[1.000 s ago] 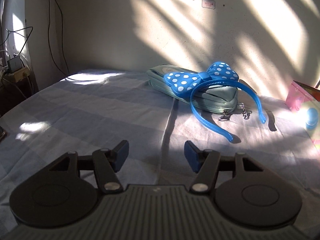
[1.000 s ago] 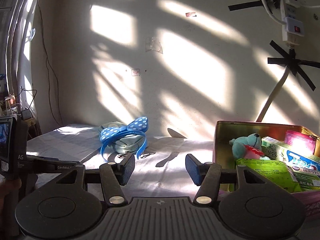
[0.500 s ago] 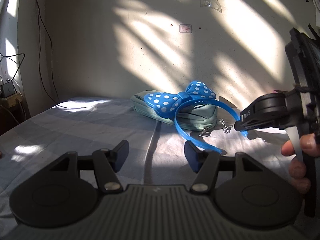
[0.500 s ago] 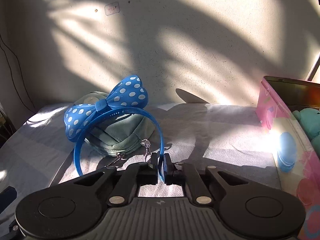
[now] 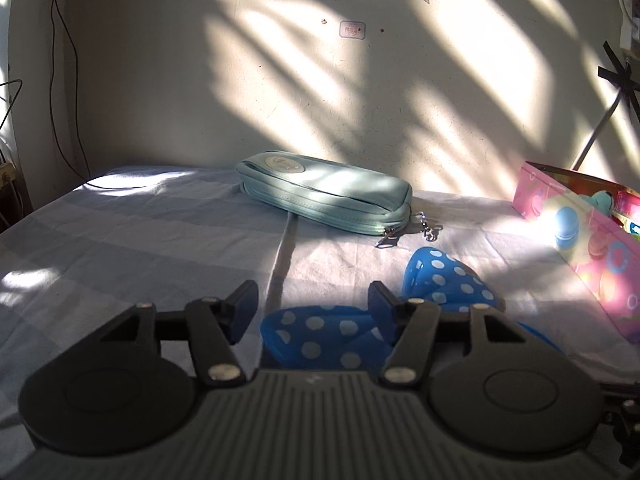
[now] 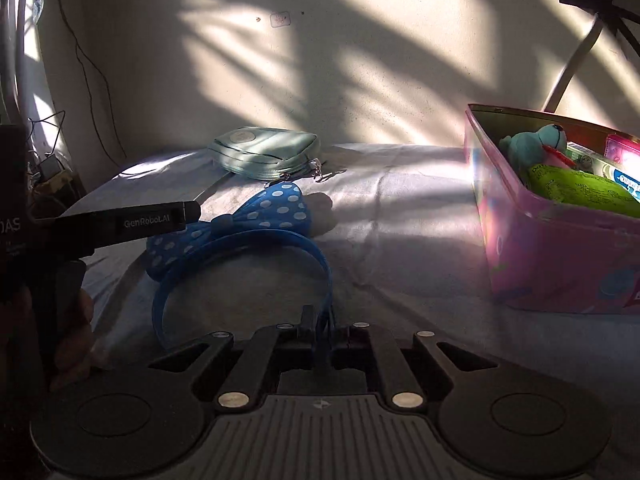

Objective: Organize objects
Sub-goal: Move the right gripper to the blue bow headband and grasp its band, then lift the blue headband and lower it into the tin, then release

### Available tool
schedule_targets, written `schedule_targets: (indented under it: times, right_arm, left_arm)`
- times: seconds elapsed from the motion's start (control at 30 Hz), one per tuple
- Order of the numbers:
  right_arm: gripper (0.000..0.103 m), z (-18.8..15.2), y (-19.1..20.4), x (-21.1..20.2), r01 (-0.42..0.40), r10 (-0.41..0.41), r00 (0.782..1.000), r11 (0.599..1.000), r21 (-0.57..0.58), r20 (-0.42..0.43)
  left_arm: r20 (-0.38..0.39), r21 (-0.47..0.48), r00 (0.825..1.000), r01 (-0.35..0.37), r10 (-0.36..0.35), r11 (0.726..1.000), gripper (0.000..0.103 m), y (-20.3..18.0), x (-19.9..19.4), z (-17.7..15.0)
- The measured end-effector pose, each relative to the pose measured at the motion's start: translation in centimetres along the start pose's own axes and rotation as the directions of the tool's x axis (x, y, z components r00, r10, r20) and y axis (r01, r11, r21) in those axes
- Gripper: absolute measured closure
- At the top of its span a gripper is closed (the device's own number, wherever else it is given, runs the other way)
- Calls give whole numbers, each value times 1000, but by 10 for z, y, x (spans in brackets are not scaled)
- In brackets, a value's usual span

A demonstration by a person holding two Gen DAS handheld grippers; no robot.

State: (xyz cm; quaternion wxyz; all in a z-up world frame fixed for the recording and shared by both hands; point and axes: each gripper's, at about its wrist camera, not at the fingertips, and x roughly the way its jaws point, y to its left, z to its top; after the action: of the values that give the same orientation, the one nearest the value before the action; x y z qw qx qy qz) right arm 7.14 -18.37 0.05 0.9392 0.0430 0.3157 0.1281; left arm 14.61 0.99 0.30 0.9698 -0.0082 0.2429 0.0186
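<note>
Here, left wrist view: left gripper (image 5: 313, 309), jaws apart and holding nothing, hovering low over a pale checked cloth (image 5: 140, 240) that covers the surface. Directly beneath and just beyond its fingers, a blue headband (image 5: 444, 284) with a white-dotted bow, the bow's lobes showing between and to the right of the fingers; whether the bow touches the cloth cannot be told. Farther off, centre, a flat pale-green zip pouch (image 5: 328, 194) lying on the cloth, its metal clasps at the near right corner. Far right, a pink box (image 5: 592, 248) printed with macaron shapes, open at the top, standing in strong sunlight. Behind all, a cream wall crossed by window shadows. Right wrist view: right gripper (image 6: 325, 330), jaws together and clamped on the near right end of the headband (image 6: 324, 268), the band arching away leftward, the dotted bow at its far left top. At the left edge, the left gripper's dark body (image 6: 120, 226), with a hand (image 6: 68, 340) around its handle. The pouch (image 6: 266, 152) lies far centre, well apart from the headband. Right, the pink box (image 6: 560, 256), holding a teal plush toy (image 6: 532, 144), a green packet (image 6: 580, 186) and further cartons, near the headband but not touching it.
</note>
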Motion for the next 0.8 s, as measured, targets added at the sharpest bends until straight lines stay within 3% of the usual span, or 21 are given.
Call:
schedule_targets:
  times: [0.1,0.2,0.37,0.47,0.53,0.57,0.63,0.67,0.7,0.8]
  right_arm:
    - [95,-11,3,-17,-6,7,1000,999,-36,25]
    - [86,-10,-5,-19,-15,16,999,1000,-24,43]
    - [72,4,-18,-4,-61,61,998,998,9,31]
    - [72,9,-19,7,-58,58,998,998,-3,24]
    - [72,7,-19,10,-76,76,997,997,9,22]
    - [77,7,-18,10,-80,80,997,997,5,21]
    - [97,4,-18,7,-96,96,995,995,-7,14]
    - [97,2,-18,5,-95,95,995,995,-13,19]
    - [97,2,-16,3,-94,95,995,995,-21,26]
    - [95,0,-10,-7,-52,56,995,998,-47,86]
  left_arm:
    - [-83,-65,996,13,-18,998,42,8,-2,-2]
    - [-88,-87,996,26,-34,996,42,12,-23,-7]
    - [-31,51,999,46,-44,998,41,-5,-76,-18]
    - [-73,126,996,68,-59,990,41,-19,-81,-28]
    - [-148,141,986,103,-82,985,42,-29,-71,-37]
    - [-177,147,981,103,-76,984,46,-33,-64,-41]
    - [-148,140,987,89,-68,986,48,-36,-60,-46]
    - [-149,148,986,94,-72,985,57,-38,-59,-46]
    - [-158,148,982,127,-104,981,74,-39,-61,-44]
    - [-155,138,982,125,-103,983,84,-45,-62,-43]
